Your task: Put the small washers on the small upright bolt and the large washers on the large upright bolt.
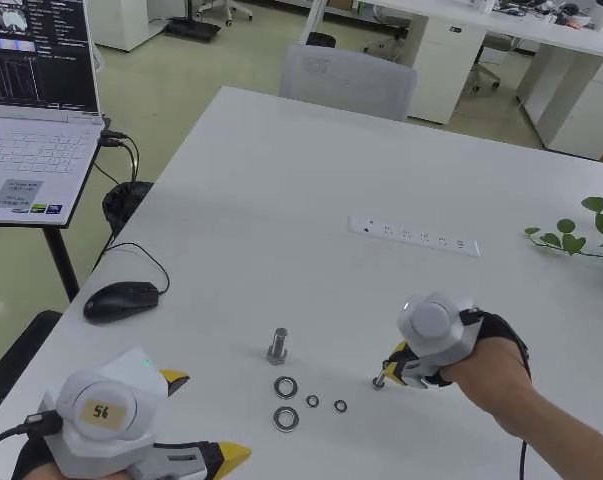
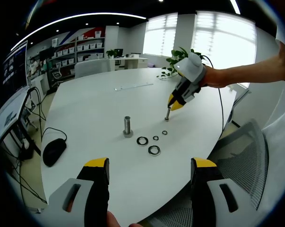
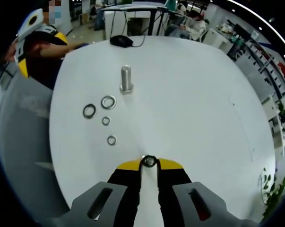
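Observation:
The large bolt (image 1: 277,345) (image 2: 127,126) (image 3: 126,79) stands upright on the white table (image 1: 281,200). In front of it lie two large washers (image 1: 286,387) (image 1: 286,418) and two small washers (image 1: 312,401) (image 1: 340,406), all flat and apart from each other. To their right my right gripper (image 1: 393,372) (image 2: 175,103) (image 3: 149,163) is shut on the small bolt (image 1: 379,381) (image 2: 167,113) (image 3: 149,161), which points down at the table. My left gripper (image 1: 203,417) (image 2: 150,165) is open near the table's front edge, with nothing between its jaws.
A black mouse (image 1: 121,299) with its cable lies at the left edge. A laptop (image 1: 31,130) stands on a side stand at far left. A white power strip (image 1: 413,237) lies mid-table, a plant (image 1: 581,235) at the right, and a grey chair (image 1: 346,80) behind.

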